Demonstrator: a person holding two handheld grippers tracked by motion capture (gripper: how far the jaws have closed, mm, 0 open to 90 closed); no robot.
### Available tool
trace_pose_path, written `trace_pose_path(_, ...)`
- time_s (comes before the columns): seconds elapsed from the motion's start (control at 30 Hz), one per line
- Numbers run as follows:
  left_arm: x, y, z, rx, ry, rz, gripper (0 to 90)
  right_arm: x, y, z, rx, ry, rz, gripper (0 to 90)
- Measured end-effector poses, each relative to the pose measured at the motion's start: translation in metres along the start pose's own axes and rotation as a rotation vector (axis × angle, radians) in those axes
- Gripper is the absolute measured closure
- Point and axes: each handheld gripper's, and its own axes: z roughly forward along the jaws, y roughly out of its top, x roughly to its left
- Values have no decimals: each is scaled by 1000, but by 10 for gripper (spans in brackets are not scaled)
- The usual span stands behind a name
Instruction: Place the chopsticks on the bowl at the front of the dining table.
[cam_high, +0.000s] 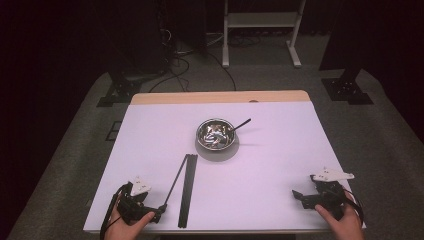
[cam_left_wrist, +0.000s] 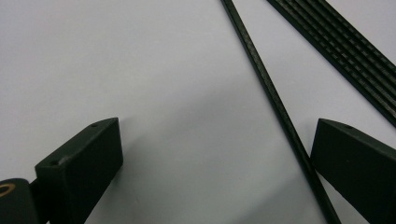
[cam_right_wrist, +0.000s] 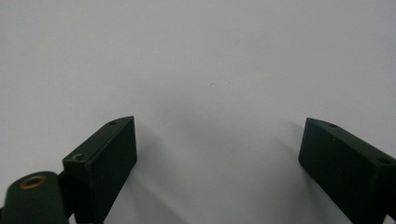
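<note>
The left gripper sat lower left, jaws wide apart, a thin black rod just inside one jaw — perhaps touching. Beside it lay a ribbed black strip; a steel bowl stood mid-frame. The right gripper gaped open over bare table.
</note>
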Motion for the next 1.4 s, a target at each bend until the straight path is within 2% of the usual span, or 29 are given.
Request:
trace_pose_path(0.47,18,-3,-2,-3,19,-31,14,0,0,0,0,0,0,100)
trace_pose_path(0.73,27,-4,-3,-1,24,-32,15,0,0,0,0,0,1,100)
trace_pose_path(1.17,54,-10,-8,-6,59,-77,14,0,0,0,0,0,1,100)
trace_pose_path(1.4,64,-12,-9,-7,70,-91,14,0,0,0,1,0,1,100)
